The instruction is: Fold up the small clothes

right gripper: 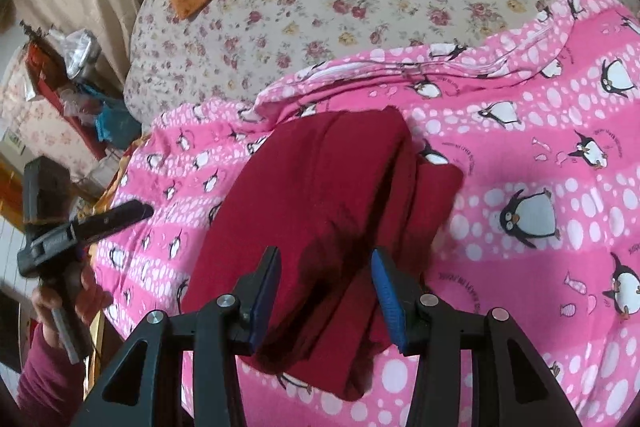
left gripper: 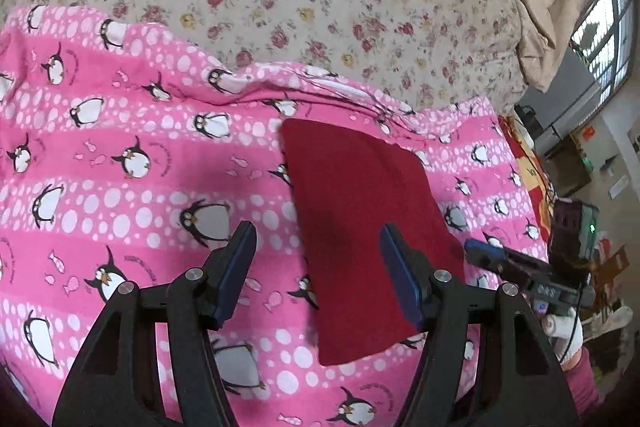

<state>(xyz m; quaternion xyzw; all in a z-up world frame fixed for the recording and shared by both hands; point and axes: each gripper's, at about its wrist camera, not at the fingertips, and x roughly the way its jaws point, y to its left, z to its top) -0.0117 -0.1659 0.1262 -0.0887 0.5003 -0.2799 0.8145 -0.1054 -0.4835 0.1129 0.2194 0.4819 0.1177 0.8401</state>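
The dark red garment lies folded on the pink penguin blanket spread over the bed. Left claw hovers just above its near-left edge, fingers apart, gripping nothing. Right claw hangs over the cloth's near end, spread wide and empty too.

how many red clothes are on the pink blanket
1: a folded red garment lying on the penguin blanket, ahead of both open grippers, right and left. Nothing else red shows.
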